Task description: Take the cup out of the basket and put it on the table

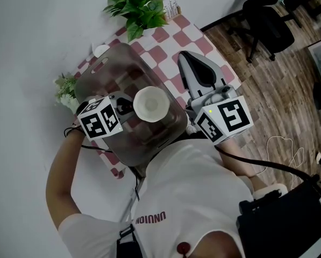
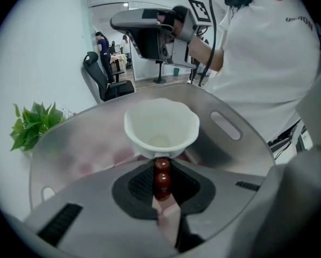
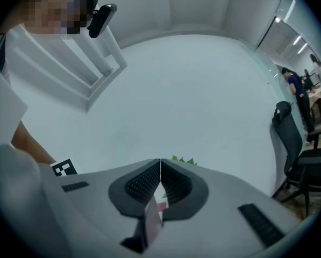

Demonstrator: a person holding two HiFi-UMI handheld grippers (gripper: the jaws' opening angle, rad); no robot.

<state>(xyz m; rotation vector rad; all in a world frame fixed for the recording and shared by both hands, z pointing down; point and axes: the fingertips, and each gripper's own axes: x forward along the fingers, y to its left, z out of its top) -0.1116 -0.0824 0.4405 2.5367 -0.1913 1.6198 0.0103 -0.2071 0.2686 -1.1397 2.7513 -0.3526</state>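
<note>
Two hand-held grippers in view, each carrying a cube with black-and-white square markers. The left gripper [image 1: 131,109] [image 2: 161,172] is angled steeply down, with its jaws clamped on the dark red beaded handle [image 2: 162,177] of the white cup [image 1: 151,104] [image 2: 161,127]. The cup is upright, mouth up and empty. It hangs over the open smoky translucent basket [image 1: 104,74] [image 2: 227,127], roughly at rim height; I can't tell if it clears the rim. The basket has slot handles in its walls and sits on the table [image 1: 168,36], which has a red-and-white checked cloth.

The right gripper [image 1: 188,59] [image 3: 160,163] is held level beside the basket, aimed at the plain white wall. Its jaws are pressed together with nothing between them.

Writing: red lettering on the chest of the person's white T-shirt [image 1: 187,192] is upside down in the head view. The left gripper view shows it ending in "ION"; the rest is not cleanly legible. A small printed card [image 1: 172,7] stands next to the green plant [image 1: 136,5] at the table's far end, its print too small to read. A small flower bunch [image 1: 66,87] sits at the basket's left. A black office chair [image 1: 268,15] stands on the wood floor.
</note>
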